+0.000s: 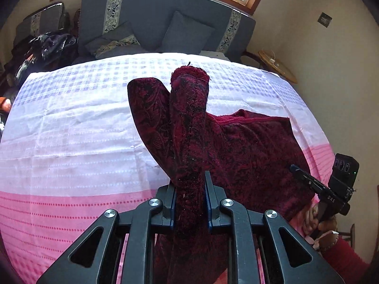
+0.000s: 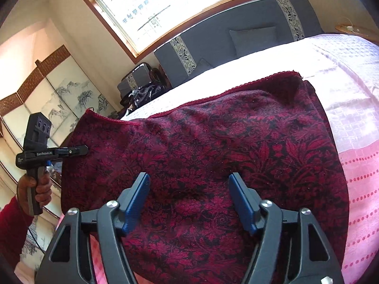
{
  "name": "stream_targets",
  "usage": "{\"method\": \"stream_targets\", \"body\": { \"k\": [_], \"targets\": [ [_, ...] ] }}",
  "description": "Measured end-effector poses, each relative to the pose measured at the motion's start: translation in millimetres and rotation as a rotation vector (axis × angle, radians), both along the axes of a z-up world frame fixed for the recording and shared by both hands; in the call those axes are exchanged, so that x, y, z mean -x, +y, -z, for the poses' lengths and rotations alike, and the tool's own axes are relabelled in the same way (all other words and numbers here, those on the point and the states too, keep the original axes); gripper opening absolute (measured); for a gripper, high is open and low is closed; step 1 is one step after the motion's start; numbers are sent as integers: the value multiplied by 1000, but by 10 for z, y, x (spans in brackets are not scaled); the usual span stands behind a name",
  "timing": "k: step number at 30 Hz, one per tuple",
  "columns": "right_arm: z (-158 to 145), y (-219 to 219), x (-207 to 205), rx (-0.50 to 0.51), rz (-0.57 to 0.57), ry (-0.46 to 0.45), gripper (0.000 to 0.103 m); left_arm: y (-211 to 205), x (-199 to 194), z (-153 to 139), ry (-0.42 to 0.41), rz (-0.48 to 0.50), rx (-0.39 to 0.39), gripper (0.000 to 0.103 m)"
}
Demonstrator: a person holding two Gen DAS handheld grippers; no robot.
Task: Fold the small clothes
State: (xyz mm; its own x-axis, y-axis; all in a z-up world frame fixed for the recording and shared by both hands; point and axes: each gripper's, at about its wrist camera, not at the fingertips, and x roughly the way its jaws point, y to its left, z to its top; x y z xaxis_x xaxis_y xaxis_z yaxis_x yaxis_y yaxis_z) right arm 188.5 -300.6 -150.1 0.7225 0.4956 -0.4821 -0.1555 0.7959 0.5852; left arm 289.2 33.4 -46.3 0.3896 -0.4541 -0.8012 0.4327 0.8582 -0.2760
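Observation:
A dark red garment with a black floral pattern (image 2: 213, 156) lies on a table under a pink and white cloth (image 1: 71, 142). My left gripper (image 1: 189, 184) is shut on a bunched fold of the garment (image 1: 189, 118), lifting it above the table; in the right wrist view this gripper (image 2: 80, 150) shows at the garment's left edge. My right gripper (image 2: 189, 179) is open and empty, hovering over the garment's near part with its blue pads (image 2: 139, 196) wide apart. It also shows in the left wrist view (image 1: 293, 166) at the garment's right side.
A grey sofa with cushions (image 1: 165, 23) stands behind the table, below a window (image 2: 177, 2). A pile of dark clothes (image 1: 47, 45) lies at the far left. A small round wooden table (image 1: 277, 65) stands at the far right. A painted folding screen (image 2: 59, 94) stands left.

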Motion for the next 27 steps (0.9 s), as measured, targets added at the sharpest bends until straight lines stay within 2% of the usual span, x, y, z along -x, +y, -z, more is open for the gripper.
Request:
{"method": "stream_targets", "body": {
  "k": [1, 3, 6, 8, 12, 13, 17, 18, 23, 27],
  "targets": [
    [-39, 50, -28, 0, -11, 2, 26, -63, 24, -63, -2, 11, -21, 18],
    [-102, 173, -161, 0, -50, 10, 14, -176, 65, -181, -1, 21, -40, 18],
    [-104, 247, -493, -89, -63, 68, 12, -291, 117, -317, -2, 22, -34, 18],
    [-39, 259, -764, -152, -45, 115, 11, -359, 178, -398, -1, 27, -4, 18],
    [365, 366, -1246, -246, -35, 311, 8, -573, 251, -553, 27, 54, 61, 18],
    [461, 384, -1311, -271, -40, 338, 0, -649, 262, -579, 41, 65, 75, 18],
    [508, 332, -1406, -384, -91, 345, 0, -975, 256, -662, 89, 79, 161, 18],
    [475, 266, -1365, -423, -98, 322, 9, -1062, 254, -679, 99, 84, 191, 18],
    [254, -345, -883, -455, 2, 186, 9, -1601, 239, -665, 151, 98, 313, 18],
    [285, -747, -517, -463, 0, 151, 11, -2041, 146, -430, 229, 79, 409, 18]
  ]
}}
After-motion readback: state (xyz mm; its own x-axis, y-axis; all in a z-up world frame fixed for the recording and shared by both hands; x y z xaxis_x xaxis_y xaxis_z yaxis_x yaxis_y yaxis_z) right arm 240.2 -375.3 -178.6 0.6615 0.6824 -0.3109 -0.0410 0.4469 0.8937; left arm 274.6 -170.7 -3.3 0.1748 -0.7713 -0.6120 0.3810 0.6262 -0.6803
